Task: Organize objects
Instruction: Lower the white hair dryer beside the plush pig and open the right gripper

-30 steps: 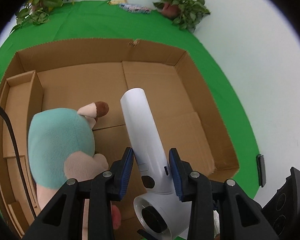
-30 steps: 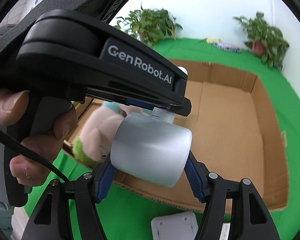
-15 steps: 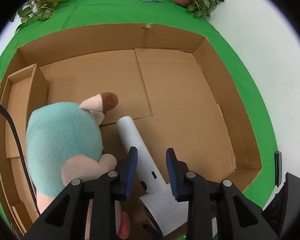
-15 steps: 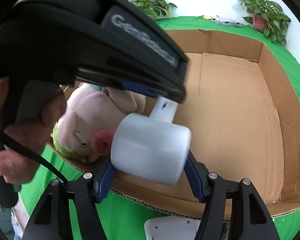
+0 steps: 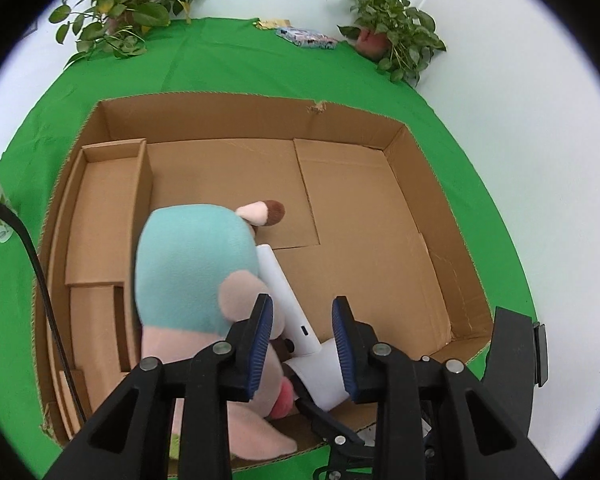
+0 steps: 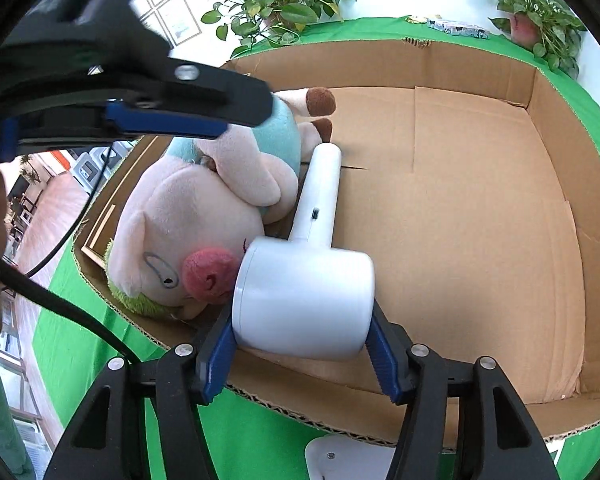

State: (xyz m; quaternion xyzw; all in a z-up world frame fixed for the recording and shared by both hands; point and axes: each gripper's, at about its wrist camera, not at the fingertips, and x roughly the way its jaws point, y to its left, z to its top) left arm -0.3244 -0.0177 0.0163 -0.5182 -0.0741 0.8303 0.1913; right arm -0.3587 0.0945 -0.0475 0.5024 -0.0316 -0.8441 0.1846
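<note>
A: We log the right claw (image 6: 300,350) clamped on the barrel of the white hair dryer (image 6: 306,296); its handle lies on the floor of the cardboard box (image 5: 400,216), near the front wall, touching the plush pig (image 6: 188,236).

B: Left claw (image 5: 302,346) stands apart with nothing pressed between its pads; its jaws were closing moments ago; the dryer handle merely shows beyond the gap.

A: Risk as we judge it: the barrel sits at the box's front edge; let go carelessly and it may roll or tip against the low wall; the smooth round shell could also slip in the pads.

B: The pig crowds the handle on one side; nudging the dryer that way would shove the toy; the left claw hangs just above both and could snag the plush.

A: Around: a cardboard divider (image 5: 144,200) along the box's left wall; green cloth (image 5: 220,60) over the table; two potted plants (image 5: 392,36) at the far edge; a black cable (image 5: 40,280) trailing at the left.
</note>
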